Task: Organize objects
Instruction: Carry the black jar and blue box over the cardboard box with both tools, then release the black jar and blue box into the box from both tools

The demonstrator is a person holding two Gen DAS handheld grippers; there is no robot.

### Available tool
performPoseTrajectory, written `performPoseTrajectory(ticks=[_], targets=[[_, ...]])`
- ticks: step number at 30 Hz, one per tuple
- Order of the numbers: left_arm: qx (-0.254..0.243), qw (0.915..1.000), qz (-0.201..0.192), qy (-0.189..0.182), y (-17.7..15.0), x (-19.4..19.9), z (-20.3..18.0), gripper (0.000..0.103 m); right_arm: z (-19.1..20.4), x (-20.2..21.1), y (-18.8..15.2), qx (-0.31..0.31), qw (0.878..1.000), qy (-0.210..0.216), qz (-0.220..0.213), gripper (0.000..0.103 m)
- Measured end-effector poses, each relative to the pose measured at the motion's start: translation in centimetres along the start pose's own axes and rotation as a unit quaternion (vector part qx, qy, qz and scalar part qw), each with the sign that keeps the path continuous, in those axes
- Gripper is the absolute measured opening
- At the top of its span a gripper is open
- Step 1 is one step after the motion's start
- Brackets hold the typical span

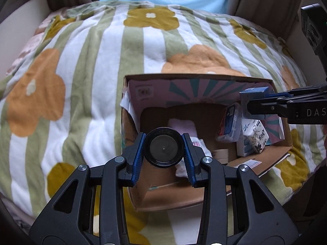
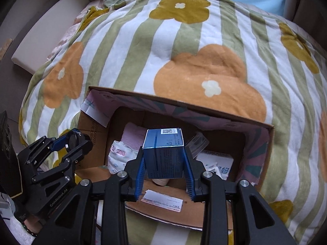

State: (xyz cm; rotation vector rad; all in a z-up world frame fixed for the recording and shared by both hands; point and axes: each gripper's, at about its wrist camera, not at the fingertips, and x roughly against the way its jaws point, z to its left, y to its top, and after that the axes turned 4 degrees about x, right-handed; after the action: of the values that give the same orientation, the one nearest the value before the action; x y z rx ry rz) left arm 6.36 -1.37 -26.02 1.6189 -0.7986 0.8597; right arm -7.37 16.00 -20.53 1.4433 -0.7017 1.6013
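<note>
Covering the bed, a flowered blanket point(image 1: 85, 65) bears an open cardboard box point(image 2: 204, 110). Above the box, the right gripper point(image 2: 164, 163) clamps a blue carton point(image 2: 163, 155) and the left gripper point(image 1: 162, 148) pinches a round black jar point(image 1: 162, 147).

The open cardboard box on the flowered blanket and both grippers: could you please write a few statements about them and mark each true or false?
1. The left gripper is shut on a round black lidded jar. True.
2. The right gripper is open and carries nothing. False: it is shut on a small blue rectangular carton.
3. The open brown cardboard box rests on a green-striped flowered blanket. True.
4. The box holds nothing. False: a pink folded cloth and a white printed tissue pack, among other things, lie inside.
5. The blue carton lies on the blanket outside the box. False: it is held over the box.
</note>
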Motion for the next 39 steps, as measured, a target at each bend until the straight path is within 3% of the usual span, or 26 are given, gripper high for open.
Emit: performPoseTrajectory(ticks=[12,19,21,22,23,24,25,26,39], targets=[[0.006,0.9999,0.004,0.01,0.3,-0.4,-0.1,0.032,-0.6,-0.9,0.8,0.032,0.999,0.017,-0.04,0.031],[0.017,0.9998,0.007,0.009,0.1,-0.7,-0.3,0.033,-0.4,-2.3,1.3,0.027,0.999,0.022,-0.036,0.032],[0.017,0.9998,0.008,0.01,0.3,-0.7,-0.5,0.043,-0.5,-2.6,1.4,0.019,0.999,0.021,-0.037,0.037],[0.013,0.9998,0.011,0.011,0.4,-0.8,-0.6,0.075,-0.6,-2.6,1.4,0.017,0.999,0.023,-0.039,0.051],[0.008,0.9998,0.01,0.016,0.5,-0.7,-0.8,0.1,-0.7,-2.5,1.4,0.012,0.998,0.028,-0.046,0.068],[0.004,0.9999,0.004,0.014,0.4,-0.5,-0.9,0.103,-0.9,-2.3,1.4,0.009,0.998,0.03,-0.055,0.077],[0.002,1.0,0.001,0.005,0.4,-0.3,-1.1,0.103,-1.0,-2.1,1.4,0.004,0.997,0.034,-0.064,0.096],[-0.001,1.0,0.002,-0.001,0.5,-0.1,-1.2,0.103,-1.3,-1.9,1.4,-0.002,0.997,0.043,-0.068,0.103],[-0.011,0.9999,-0.002,0.011,1.6,1.1,-2.4,0.103,-2.9,-0.9,0.4,-0.035,0.993,-0.013,-0.113,0.103]])
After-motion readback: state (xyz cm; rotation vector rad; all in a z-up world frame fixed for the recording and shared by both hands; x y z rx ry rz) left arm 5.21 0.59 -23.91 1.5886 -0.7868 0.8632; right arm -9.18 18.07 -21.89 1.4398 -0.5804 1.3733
